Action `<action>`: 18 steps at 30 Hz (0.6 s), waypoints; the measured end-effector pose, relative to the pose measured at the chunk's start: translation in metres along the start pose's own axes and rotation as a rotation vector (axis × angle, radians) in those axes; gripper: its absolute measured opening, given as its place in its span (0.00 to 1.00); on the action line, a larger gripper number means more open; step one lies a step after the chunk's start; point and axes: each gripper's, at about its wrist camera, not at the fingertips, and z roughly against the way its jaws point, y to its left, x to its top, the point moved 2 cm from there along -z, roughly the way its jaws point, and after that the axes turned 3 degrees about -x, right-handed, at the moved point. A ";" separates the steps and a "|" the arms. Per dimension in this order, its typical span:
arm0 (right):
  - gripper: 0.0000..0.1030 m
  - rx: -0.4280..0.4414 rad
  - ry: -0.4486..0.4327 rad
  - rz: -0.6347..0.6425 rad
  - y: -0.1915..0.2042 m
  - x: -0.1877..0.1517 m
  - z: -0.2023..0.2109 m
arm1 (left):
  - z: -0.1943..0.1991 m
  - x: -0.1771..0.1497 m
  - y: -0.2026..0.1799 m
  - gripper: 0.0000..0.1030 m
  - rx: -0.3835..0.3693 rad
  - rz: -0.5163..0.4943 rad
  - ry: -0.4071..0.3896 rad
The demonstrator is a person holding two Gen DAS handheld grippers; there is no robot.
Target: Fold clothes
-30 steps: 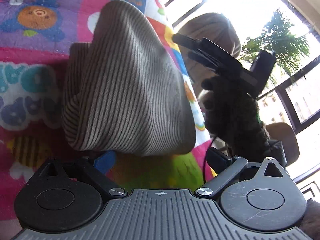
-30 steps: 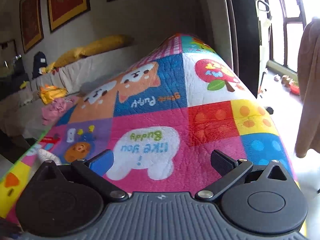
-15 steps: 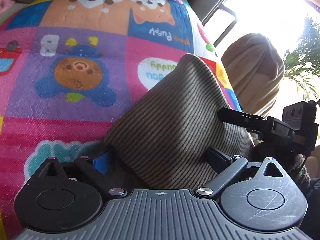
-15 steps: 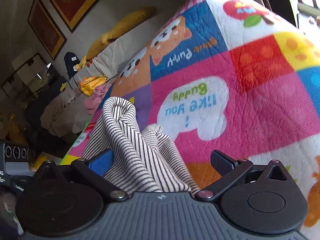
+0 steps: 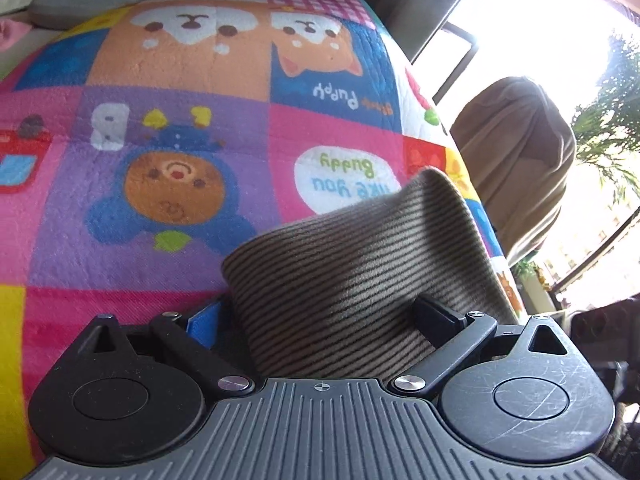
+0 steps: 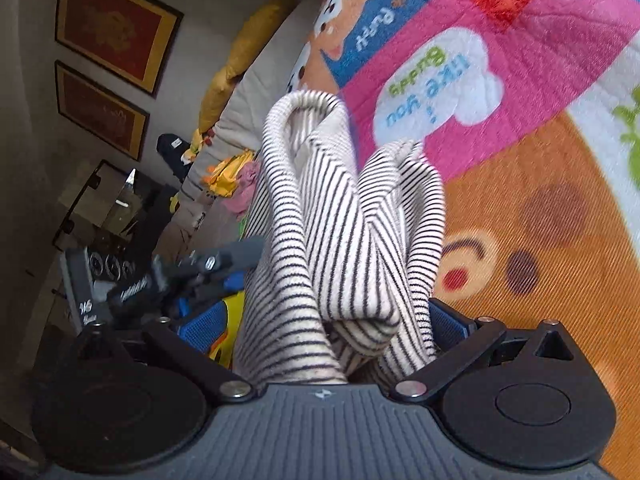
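A black-and-white striped garment (image 5: 360, 272) lies bunched on a colourful cartoon play mat (image 5: 160, 140). In the left wrist view it fills the space between the fingers of my left gripper (image 5: 320, 316), whose jaws stand wide apart around it. In the right wrist view the same garment (image 6: 340, 240) rises in folds between the fingers of my right gripper (image 6: 316, 320), also wide apart. The left gripper (image 6: 192, 276) shows at the garment's left side in the right wrist view.
The mat (image 6: 520, 160) covers the work surface. A brown draped cloth (image 5: 516, 160) hangs by a bright window at the right. A sofa with yellow cushions (image 6: 240, 60) and loose clothes (image 6: 232, 176) stands behind, under framed pictures (image 6: 112, 28).
Both grippers have come down low over the mat. The striped garment, earlier held up before the left camera, now sits between the fingers of both grippers. The right view turned toward it.
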 end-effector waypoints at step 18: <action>1.00 -0.469 -0.326 0.423 0.075 0.038 0.064 | 0.014 -0.010 -0.012 0.97 0.091 -0.185 -0.020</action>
